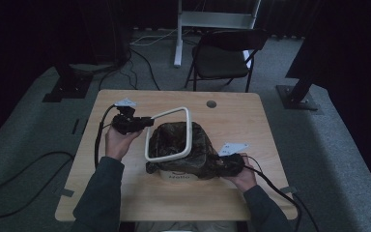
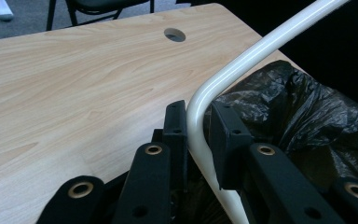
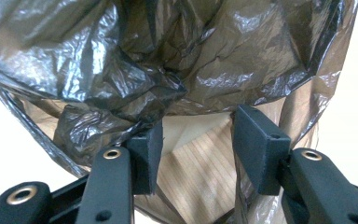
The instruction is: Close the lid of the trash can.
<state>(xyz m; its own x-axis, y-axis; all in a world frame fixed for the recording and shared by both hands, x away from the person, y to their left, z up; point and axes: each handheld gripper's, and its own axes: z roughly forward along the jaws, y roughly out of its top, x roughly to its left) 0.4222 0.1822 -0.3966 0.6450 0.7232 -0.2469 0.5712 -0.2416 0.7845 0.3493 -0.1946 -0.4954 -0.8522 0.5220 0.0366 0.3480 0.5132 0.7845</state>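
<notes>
A small white bin (image 1: 178, 177) lined with a black plastic bag (image 1: 174, 140) stands on the wooden table (image 1: 232, 121). My left gripper (image 1: 149, 121) is shut on a white rounded ring (image 1: 169, 112), which tilts above the bin's mouth. In the left gripper view the ring (image 2: 251, 51) runs between the pads of my left gripper (image 2: 198, 116), with the bag (image 2: 307, 112) just behind. My right gripper (image 1: 220, 164) sits at the bag's right side. In its own view my right gripper (image 3: 198, 135) is open at the bag's hanging edge (image 3: 168, 56), its left pad touching a fold.
The table has a round cable hole (image 1: 211, 104) near its far edge. Beyond it stand a dark folding chair (image 1: 224, 53) and a white frame leg (image 1: 178, 34). A black cable (image 1: 24, 164) loops on the grey floor to the left.
</notes>
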